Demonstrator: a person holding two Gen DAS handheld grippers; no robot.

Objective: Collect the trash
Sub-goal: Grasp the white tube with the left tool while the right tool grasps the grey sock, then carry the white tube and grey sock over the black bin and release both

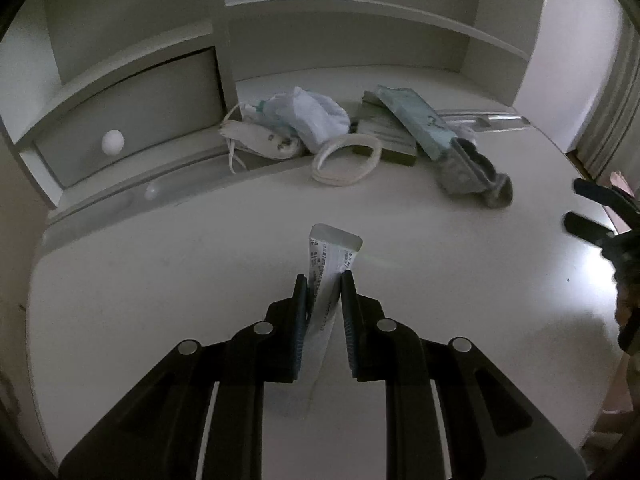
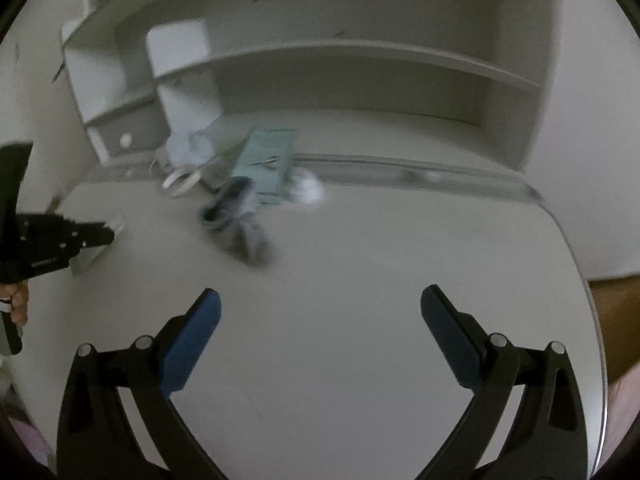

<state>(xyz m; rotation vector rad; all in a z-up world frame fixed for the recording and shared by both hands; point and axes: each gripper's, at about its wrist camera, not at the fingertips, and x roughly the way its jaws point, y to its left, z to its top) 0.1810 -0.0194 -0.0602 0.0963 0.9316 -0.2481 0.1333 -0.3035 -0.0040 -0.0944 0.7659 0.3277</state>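
Observation:
My left gripper is shut on a flat white tube with printed text, held just above the white desk. From the right wrist view the left gripper shows at the far left with the tube. My right gripper is wide open and empty over the desk's front; it also shows at the right edge of the left wrist view. A trash pile lies at the desk's back: a crumpled plastic bag, a white face mask, a white band, a grey sock.
A teal packet leans on a flat box in the pile. A white crumpled wad lies beside the packet. Shelves and a small drawer with a round knob stand behind. The desk's right edge is near.

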